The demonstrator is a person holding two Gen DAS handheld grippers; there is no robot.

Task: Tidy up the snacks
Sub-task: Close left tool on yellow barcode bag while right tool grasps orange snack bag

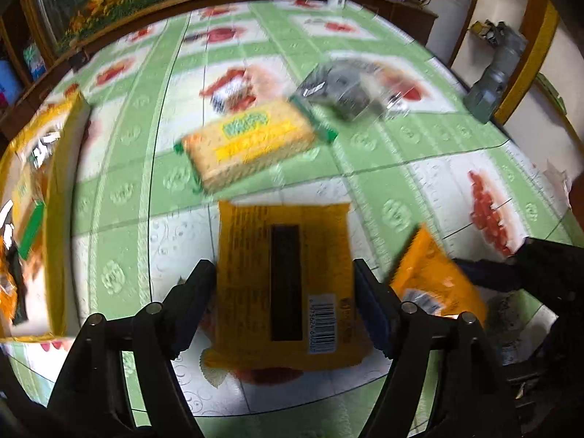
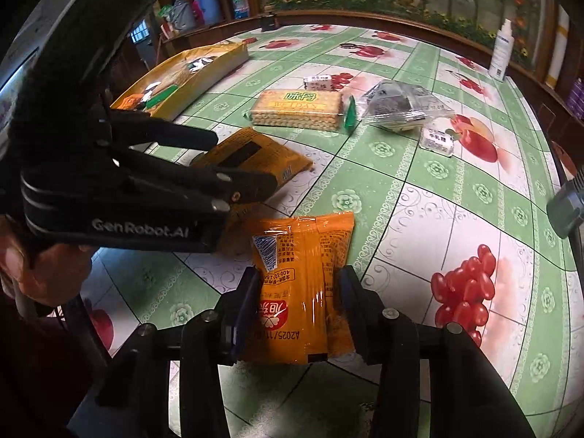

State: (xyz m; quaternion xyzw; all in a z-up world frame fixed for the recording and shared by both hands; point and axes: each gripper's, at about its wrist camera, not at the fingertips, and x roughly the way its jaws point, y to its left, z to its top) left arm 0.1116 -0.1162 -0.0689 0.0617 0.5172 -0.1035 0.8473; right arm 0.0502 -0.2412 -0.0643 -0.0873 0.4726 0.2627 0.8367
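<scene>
Nearest, right gripper (image 2: 297, 301) clamped on 1 orange sachet (image 2: 304, 273); left gripper (image 1: 284, 299) beside it, clamped on 1 yellow packet (image 1: 284, 281). Mid-table: 1 cracker pack (image 2: 297, 107), 1 clear bag (image 2: 396, 107), 2 small white candies (image 2: 438, 140). Far left: 1 yellow box (image 2: 204, 73) w/ snacks inside.

So the cracker pack (image 2: 297, 108) sits mid-surface (image 2: 456, 189), with the clear bag (image 2: 399, 107) just to its right and a small box (image 2: 318, 82) behind it. Another small box (image 2: 438, 140) lies right of the clear bag. The tray (image 2: 204, 73) is off to the left with snacks in it. The spray bottle (image 2: 503, 51) stands at the far right edge.
</scene>
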